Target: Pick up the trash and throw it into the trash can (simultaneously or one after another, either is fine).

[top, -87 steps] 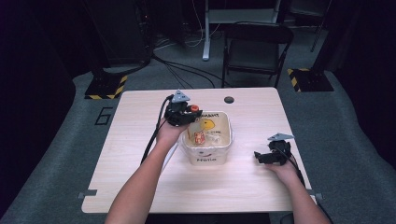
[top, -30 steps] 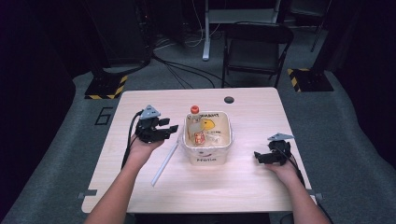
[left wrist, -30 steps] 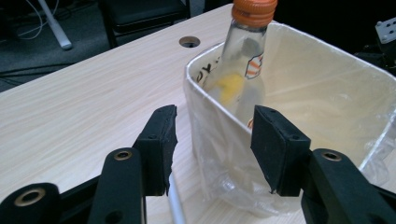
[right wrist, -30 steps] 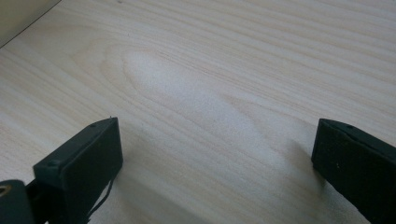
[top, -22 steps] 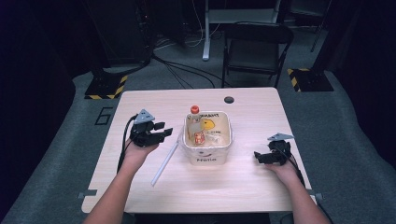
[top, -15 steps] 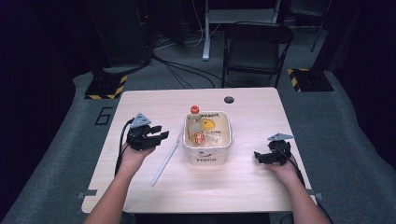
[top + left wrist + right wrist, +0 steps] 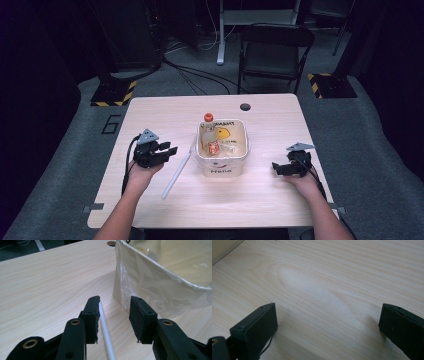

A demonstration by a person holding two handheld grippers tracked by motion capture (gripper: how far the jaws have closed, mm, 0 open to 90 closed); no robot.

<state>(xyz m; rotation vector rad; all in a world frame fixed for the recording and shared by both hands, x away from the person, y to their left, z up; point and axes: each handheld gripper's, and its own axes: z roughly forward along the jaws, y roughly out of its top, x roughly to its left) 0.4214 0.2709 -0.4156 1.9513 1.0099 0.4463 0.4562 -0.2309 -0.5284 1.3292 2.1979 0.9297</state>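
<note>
Left gripper [image 7: 167, 151] has come down and back toward the person since a second ago, away from the tub [image 7: 222, 165] corner to the near-left part of the table [image 7: 150, 110]; right gripper [image 7: 276, 168] hasn't shifted, same spot right of the tub

Left jaws have just been closing, now about half open. Left gripper view: white straw [image 7: 106, 330] runs between them, lying flat on the wood, right up against the inner face of the jaw at left of that view. Clear gap from the straw to the other jaw, so no squeeze on it yet, can't tell if the near pad actually touches. Straw runs on ahead past the jaw tips toward the tub's base

High view: straw [image 7: 176, 175] lies diagonal, just right of the left gripper, far end near the tub's left wall, near end pointing back toward the person. Left hand [image 7: 140, 172] under the gripper, cable looping off its left side

Tub is ahead-right of the left jaws, close, its clear plastic liner [image 7: 160, 290] crinkled over the rim. Inside, from the high view: bottle with an orange cap [image 7: 208, 117] at the far-left corner, a small red-and-white thing beside it, too small to tell what

Right gripper: jaws wide, nothing between them, bare wood under them in the right gripper view [image 7: 325, 322]. Tub edge just shows at the far left of that view. Right hand [image 7: 300, 177] rests low by the table's right edge
</note>
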